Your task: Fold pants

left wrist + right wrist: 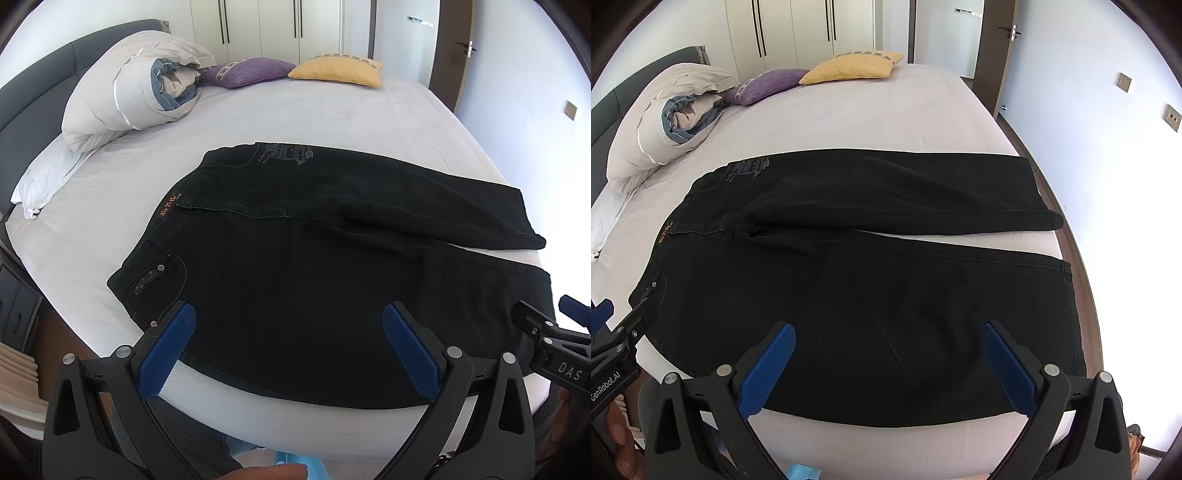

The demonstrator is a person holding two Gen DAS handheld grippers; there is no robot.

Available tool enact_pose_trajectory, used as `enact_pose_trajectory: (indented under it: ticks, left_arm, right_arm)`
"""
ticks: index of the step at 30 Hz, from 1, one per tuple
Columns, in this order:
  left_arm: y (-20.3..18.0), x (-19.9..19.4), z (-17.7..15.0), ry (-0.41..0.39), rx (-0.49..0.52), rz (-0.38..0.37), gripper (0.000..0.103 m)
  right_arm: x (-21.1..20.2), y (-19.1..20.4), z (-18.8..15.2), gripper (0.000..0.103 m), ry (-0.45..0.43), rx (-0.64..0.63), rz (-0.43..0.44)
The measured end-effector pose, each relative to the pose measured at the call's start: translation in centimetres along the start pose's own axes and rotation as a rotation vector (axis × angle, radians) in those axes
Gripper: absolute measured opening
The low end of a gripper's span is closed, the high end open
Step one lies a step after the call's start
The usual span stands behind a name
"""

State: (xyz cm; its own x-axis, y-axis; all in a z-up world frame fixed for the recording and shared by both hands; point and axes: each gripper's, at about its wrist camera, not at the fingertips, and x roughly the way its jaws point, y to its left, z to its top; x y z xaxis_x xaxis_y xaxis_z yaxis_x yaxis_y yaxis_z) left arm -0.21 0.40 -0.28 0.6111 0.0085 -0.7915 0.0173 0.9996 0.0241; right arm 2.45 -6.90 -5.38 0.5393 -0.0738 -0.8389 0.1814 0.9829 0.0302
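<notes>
Black jeans lie spread flat on the white bed, waistband to the left, the two legs splayed toward the right edge. They also show in the right wrist view. My left gripper is open and empty, hovering over the near edge of the seat and thigh area. My right gripper is open and empty, over the near leg, closer to the hem. The right gripper shows at the far right of the left wrist view, and the left gripper at the far left of the right wrist view.
A rolled white duvet and a pillow lie at the bed's head on the left. A purple cushion and a yellow cushion sit at the far side. Wardrobe doors stand behind. The bed's right edge runs just past the hems.
</notes>
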Motion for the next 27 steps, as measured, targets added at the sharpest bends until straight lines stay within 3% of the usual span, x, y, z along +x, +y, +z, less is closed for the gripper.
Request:
enact_pose_trajectory:
  ticks: [27]
  left_arm:
    - [0.15,-0.09,-0.12,0.0,-0.002,-0.003,0.103]
  right_arm:
    - [-0.13,-0.07,-0.04,0.103,-0.01,0.003,0.009]
